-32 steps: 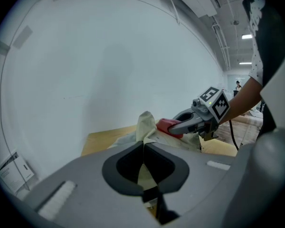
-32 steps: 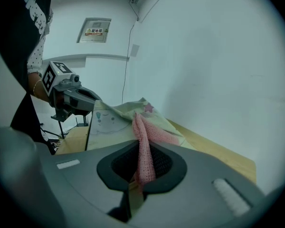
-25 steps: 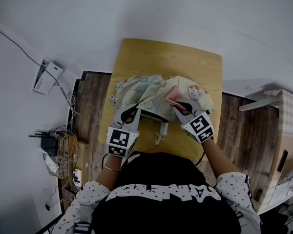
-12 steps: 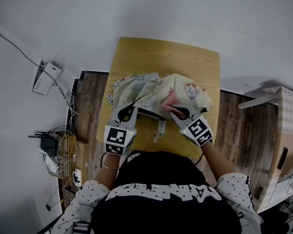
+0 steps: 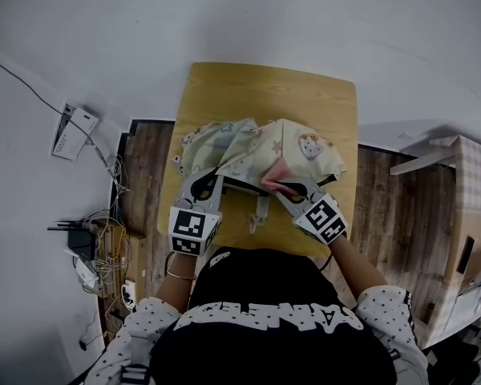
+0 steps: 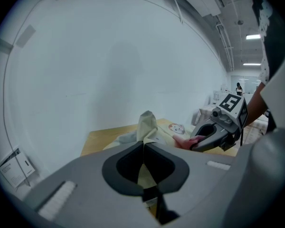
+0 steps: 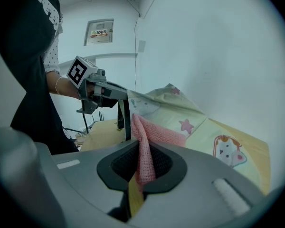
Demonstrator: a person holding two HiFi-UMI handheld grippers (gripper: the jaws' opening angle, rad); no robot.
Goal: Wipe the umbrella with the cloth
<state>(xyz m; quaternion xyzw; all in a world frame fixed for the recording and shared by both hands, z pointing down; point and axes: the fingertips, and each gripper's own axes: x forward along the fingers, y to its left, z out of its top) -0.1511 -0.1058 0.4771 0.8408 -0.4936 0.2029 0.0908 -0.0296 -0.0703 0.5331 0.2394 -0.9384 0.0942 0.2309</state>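
umbrella (image 5: 232,147) on table (image 5: 268,91), floor cables (image 5: 112,255), box (image 5: 467,207)

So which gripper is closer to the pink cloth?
Right. The right gripper is shut on the pink cloth, right at the umbrella. The left gripper is apart from the cloth, farther left, pinching a fold of the umbrella.

Even, soft indoor light; faint shadows; gripper views fisheye, dark corners, blurred foreground.

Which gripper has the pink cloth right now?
The right gripper: pink cloth pinched in its jaws. The left gripper pinches the umbrella fabric instead.
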